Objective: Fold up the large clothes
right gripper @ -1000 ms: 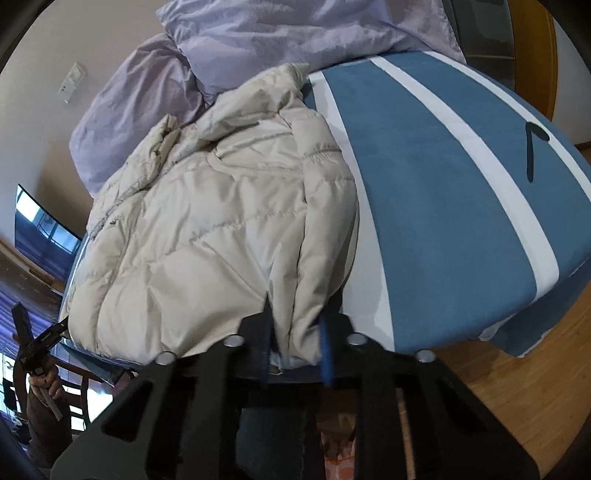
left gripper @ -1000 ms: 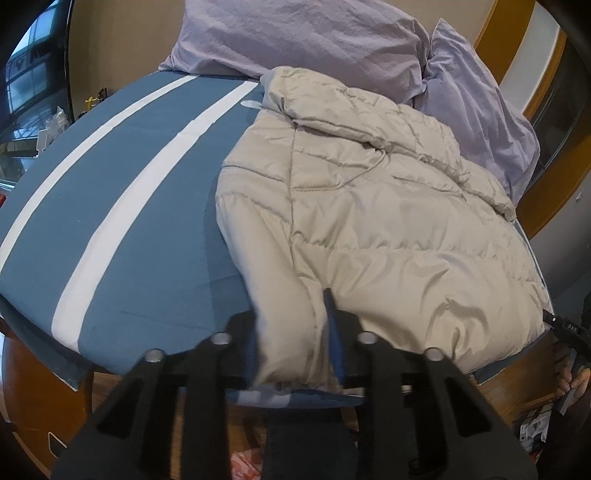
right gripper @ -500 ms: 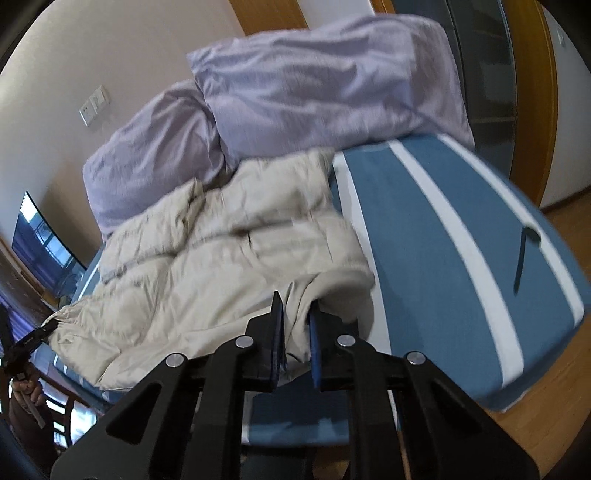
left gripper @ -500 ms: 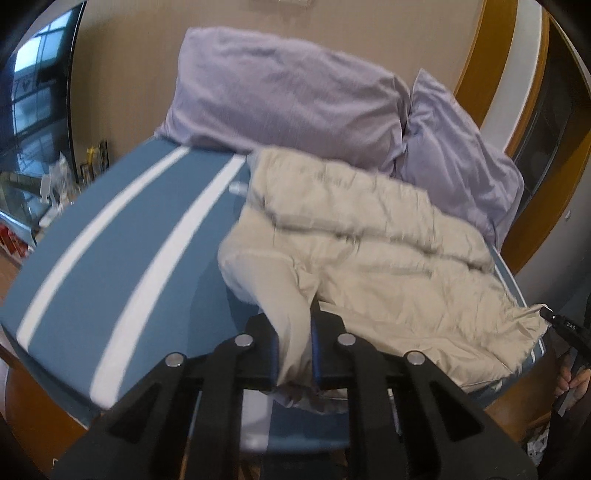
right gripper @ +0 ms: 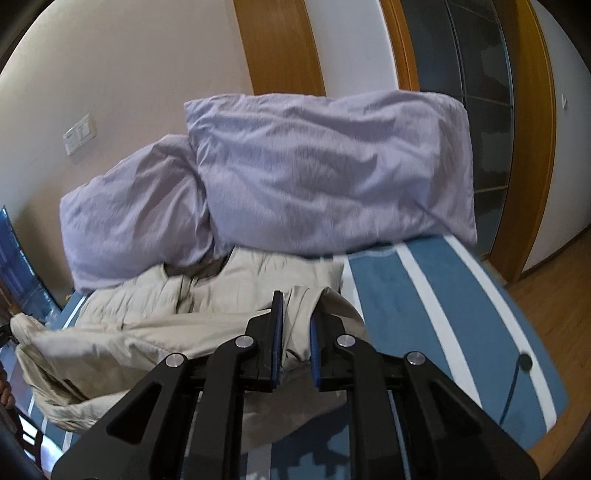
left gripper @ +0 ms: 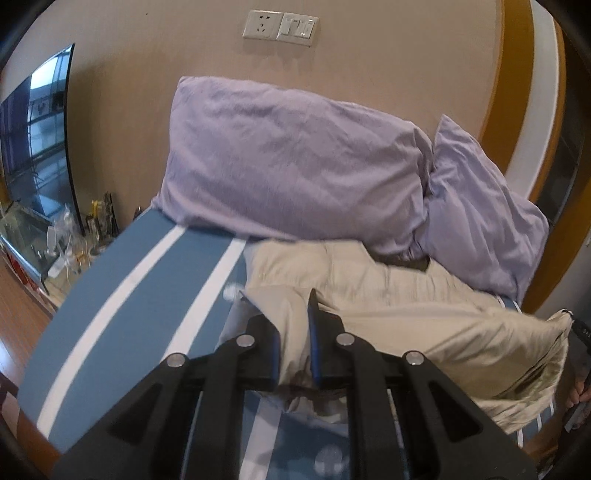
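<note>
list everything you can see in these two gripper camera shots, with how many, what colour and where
jacket: one, beige, padded, on the bed below the pillows, near hem raised
pillows: two, lilac, against the wall at the bed's head
bed cover: one, blue with white stripes, under the jacket
wall sockets: one white plate, above the pillows
television: one, dark, far left
cable: one, dark, on the cover's right side
left gripper: black, blue pads, shut on the jacket
right gripper: same, shut on the jacket

Black grippers (left gripper: 293, 332) – blue pads, silver screws.
</note>
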`<state>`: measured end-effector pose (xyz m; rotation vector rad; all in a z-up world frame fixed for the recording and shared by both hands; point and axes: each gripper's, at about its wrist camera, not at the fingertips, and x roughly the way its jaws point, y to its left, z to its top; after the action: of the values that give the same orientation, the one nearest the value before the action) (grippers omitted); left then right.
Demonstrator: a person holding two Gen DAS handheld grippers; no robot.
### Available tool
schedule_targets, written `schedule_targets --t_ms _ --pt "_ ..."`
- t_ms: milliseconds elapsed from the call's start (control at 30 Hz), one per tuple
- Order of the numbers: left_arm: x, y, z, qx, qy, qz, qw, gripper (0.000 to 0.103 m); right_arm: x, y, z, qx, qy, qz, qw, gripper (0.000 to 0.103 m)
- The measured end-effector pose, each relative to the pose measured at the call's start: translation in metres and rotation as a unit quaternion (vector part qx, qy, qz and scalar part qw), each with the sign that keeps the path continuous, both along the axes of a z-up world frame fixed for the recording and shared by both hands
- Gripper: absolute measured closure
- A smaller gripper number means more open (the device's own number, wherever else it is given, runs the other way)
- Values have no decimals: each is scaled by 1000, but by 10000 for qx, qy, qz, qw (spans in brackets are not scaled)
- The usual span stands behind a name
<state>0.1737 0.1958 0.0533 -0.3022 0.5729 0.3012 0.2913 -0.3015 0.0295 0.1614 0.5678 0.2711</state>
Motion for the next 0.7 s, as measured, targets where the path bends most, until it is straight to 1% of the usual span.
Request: schedule_targets --t_ms 100,167,300,367,500,700 --pt "28 5 5 112 33 65 9999 91 35 12 8 -63 -33 -98 9999 90" --pt "53 10 6 145 90 119 9998 91 54 18 10 -75 -34 -139 9999 90" --pt "97 19 1 189 224 214 9993 91 96 29 5 -34 58 -233 9997 90" --pt "122 23 -6 246 310 260 9989 91 122 35 -3 -7 172 -298 9994 90" --pt "169 30 -24 309 474 387 9976 91 161 45 -23 20 371 -417 9984 90" --pt "221 36 -60 280 711 593 9953 91 216 52 -62 142 801 -608 9948 90"
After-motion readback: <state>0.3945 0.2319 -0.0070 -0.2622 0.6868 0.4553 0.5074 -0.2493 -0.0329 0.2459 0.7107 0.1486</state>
